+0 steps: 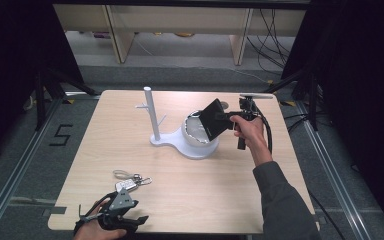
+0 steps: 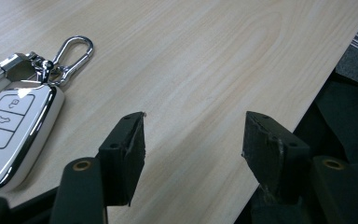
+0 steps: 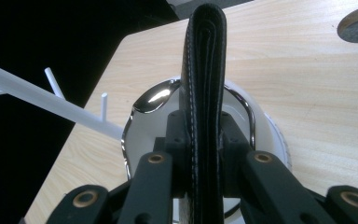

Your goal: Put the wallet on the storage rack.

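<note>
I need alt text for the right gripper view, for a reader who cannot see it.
The right gripper holds a black wallet edge-on between its fingers, above a white dish with a shiny rim. A white stand with pegs crosses at the left, over a wooden table.

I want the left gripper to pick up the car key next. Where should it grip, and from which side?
Grip the car key across its long chrome edges, coming from above: it lies flat, buttons up. Left gripper is open beside it.
</note>
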### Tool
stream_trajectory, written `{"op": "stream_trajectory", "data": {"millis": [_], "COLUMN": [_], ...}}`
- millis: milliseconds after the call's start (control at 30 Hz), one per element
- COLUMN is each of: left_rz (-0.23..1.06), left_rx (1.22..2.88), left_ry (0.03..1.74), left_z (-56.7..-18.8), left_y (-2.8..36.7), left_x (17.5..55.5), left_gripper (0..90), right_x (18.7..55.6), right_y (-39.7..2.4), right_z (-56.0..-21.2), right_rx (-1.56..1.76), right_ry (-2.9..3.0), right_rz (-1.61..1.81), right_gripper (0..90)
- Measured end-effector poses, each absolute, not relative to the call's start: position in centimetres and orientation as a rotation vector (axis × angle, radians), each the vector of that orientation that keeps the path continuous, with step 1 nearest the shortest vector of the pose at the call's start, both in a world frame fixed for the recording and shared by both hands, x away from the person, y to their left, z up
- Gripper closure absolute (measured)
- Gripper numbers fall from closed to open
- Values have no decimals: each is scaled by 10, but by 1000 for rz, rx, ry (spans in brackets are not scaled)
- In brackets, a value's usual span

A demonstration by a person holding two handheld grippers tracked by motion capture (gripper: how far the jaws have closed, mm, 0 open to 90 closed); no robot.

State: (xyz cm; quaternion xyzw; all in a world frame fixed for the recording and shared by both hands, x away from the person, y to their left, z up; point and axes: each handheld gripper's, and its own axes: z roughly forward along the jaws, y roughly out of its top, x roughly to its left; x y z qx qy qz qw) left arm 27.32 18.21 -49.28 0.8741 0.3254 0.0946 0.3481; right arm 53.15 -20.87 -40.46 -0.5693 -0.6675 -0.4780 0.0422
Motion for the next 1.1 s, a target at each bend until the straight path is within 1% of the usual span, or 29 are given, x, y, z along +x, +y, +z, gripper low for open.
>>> {"op": "stream_trajectory", "data": {"millis": [167, 400, 467, 533, 567, 800, 967, 1100], "left_rz": [244, 252, 236, 237, 238, 244, 233, 237], "left_rx": [2269, 2292, 2285, 2296, 2291, 2299, 2298, 2304], "left_ry": [854, 826, 843, 817, 823, 825, 835, 815], "left_z": [-493, -493, -494, -493, -494, -495, -497, -496], "left_y": [182, 181, 180, 181, 180, 180, 179, 178], "left_x": [273, 273, 272, 272, 272, 272, 272, 271], "left_gripper": [387, 387, 387, 387, 387, 387, 387, 387], "right_x": [532, 528, 529, 528, 527, 526, 524, 526], "right_y": [-205, -202, -203, -202, -200, -197, -194, -195], "right_z": [-407, -409, -414, -415, -413, -422, -419, -421], "right_rx": [-1761, -1813, -1796, -1798, -1826, -1819, -1843, -1808], "right_ry": [-2035, -1931, -1984, -1973, -1923, -1960, -1917, -2044], "right_rz": [-1466, -1443, -1492, -1490, -1458, -1507, -1474, -1522], "right_gripper": [782, 781, 780, 779, 778, 768, 761, 765]}}
